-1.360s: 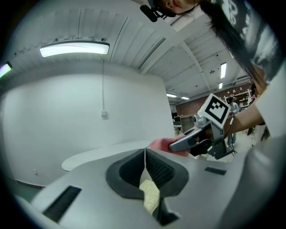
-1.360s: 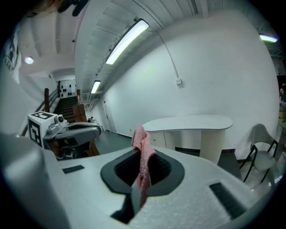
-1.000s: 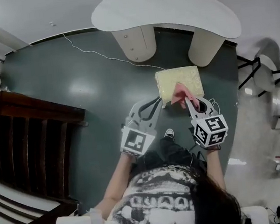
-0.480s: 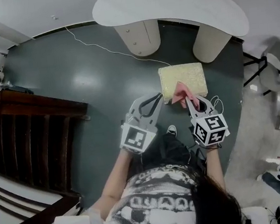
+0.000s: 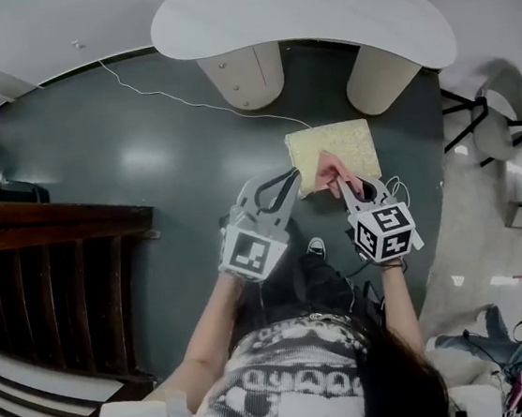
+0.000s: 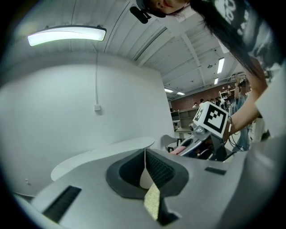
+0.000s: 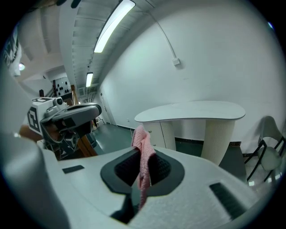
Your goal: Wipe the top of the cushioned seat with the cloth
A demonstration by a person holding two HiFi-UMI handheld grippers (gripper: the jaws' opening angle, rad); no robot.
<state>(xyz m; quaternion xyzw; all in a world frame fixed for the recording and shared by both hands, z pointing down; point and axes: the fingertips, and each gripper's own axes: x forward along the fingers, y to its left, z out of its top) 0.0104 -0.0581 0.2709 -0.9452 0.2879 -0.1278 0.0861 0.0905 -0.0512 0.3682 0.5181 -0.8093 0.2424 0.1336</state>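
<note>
Cushioned seat (image 5: 349, 138): one, square, pale yellow top, standing on the dark green floor (image 5: 141, 151) directly ahead of the person.

Cloth (image 5: 329, 166): one, pink, knitted. It is showing over the seat's near edge, bunched and sticking out past the jaw tips. Whether it is pressing on the cushion cannot be told.

Right gripper (image 5: 340, 181): one, jaws clamping tight on the cloth, which is running through the pads. It is probably being held this way so that the free tuft meets the seat top for wiping.

Left gripper (image 5: 292, 173): one, jaws closed on each other and holding nothing. It is hanging just beside the seat's near left corner, likely keeping out of the wiping path; contact with the seat is unclear.

Count: one seat, one cloth, two grippers.
</note>
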